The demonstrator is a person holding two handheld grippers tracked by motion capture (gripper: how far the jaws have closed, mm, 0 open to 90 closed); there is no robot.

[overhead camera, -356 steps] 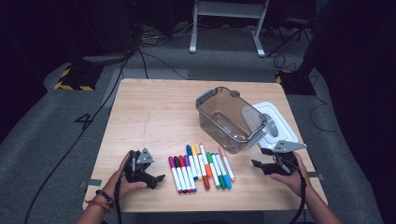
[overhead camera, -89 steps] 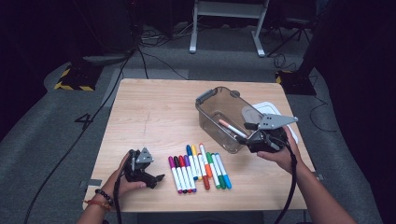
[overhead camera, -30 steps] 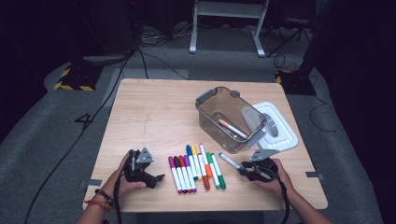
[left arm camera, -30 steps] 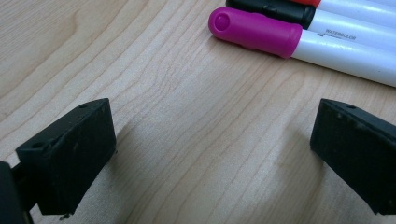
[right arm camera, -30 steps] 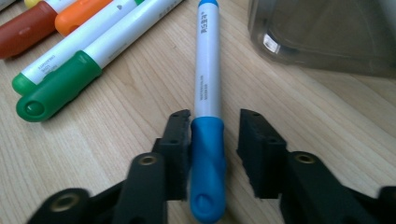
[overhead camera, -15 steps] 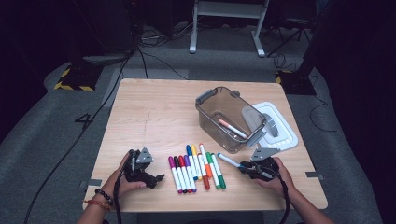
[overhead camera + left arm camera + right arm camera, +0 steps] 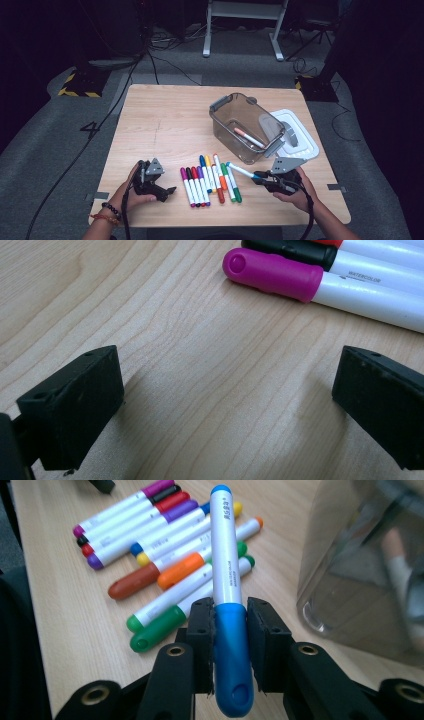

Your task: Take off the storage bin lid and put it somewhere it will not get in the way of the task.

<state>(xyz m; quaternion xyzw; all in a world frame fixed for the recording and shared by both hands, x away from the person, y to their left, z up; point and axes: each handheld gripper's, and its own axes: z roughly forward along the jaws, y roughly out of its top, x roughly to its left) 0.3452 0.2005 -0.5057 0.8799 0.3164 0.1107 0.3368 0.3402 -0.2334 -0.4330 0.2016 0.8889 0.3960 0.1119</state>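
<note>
Two grippers are in my hands at the near edge of the table (image 7: 165,115). From the high view, my left gripper (image 7: 167,190) rests on the wood just left of the row of markers (image 7: 210,180), its jaws apart with nothing between them. My right gripper (image 7: 256,176) sits to the right of that row, clamped on the blue marker (image 7: 241,170), which sticks out toward the row and hangs clear of the table. Behind it stands the clear bin (image 7: 245,125) with one orange-capped marker (image 7: 248,137) lying inside, and the white lid (image 7: 300,137) lies flat just beyond the bin's right side.

Through the left gripper view, my jaws stand wide apart over bare wood. The magenta marker (image 7: 320,282) lies just ahead of them, untouched, with a black-capped one (image 7: 300,252) beside it.

Through the right gripper view, my jaws are pressed onto the blue marker (image 7: 226,590) at its blue cap end, its white barrel pointing away over the row of markers (image 7: 165,545) on the table. The clear bin (image 7: 365,565) rises at the right, near the marker but apart from it.
</note>
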